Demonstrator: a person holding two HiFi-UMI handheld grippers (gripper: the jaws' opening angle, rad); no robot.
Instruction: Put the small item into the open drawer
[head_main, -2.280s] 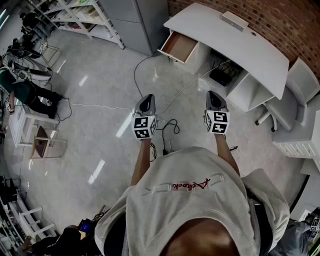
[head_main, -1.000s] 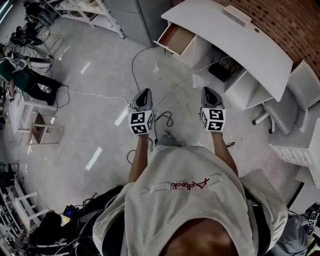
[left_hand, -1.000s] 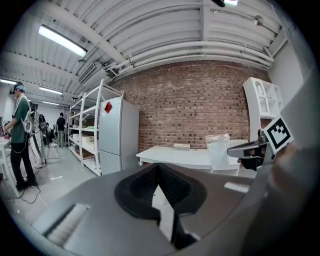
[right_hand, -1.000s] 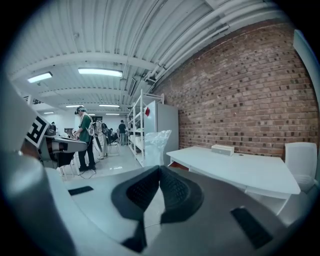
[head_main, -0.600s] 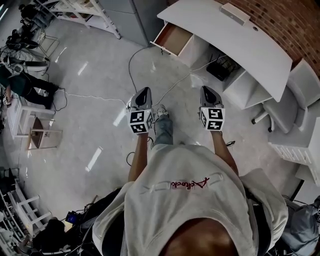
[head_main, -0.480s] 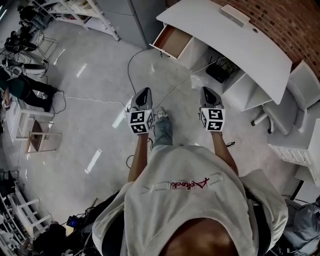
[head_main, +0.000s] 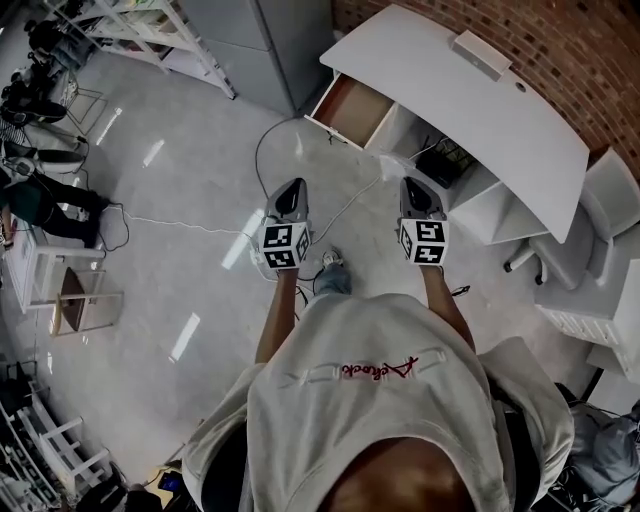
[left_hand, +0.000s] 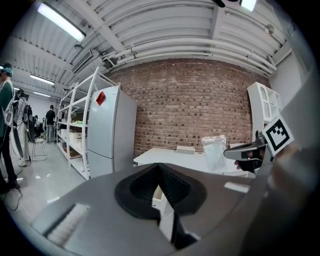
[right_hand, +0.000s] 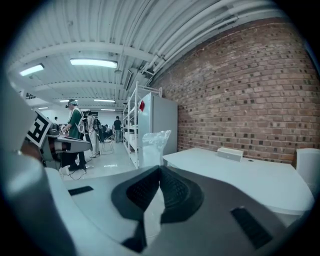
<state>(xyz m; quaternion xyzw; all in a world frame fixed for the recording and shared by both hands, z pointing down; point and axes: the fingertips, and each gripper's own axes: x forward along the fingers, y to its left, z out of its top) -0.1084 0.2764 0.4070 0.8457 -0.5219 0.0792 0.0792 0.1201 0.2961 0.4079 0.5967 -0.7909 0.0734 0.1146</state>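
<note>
1. Head view has you closer to the desk (head_main: 470, 110) than a couple of seconds ago. It fills more of the frame, and the open drawer (head_main: 352, 108) at the desk's left end has drawn nearer to both tongs.
2. By my reading the walk-up is almost over. What remains is to swing left along the desk front to the drawer and let go there.
3. Your right tongs (head_main: 416, 186) are clamped on the small item, a clear plastic bag (right_hand: 154, 145), which stands up out of the pads. It hangs just short of the desk's front edge, to the right of the drawer and not yet over it.
4. Your left tongs (head_main: 292, 188) are pressed pad to pad with nothing between them, level with the right pair and out over the floor in front of the desk.
5. Compared with earlier, both tongs hold the same spacing and pose, and the drawer is pulled out as before, its brown bottom bare.
</note>
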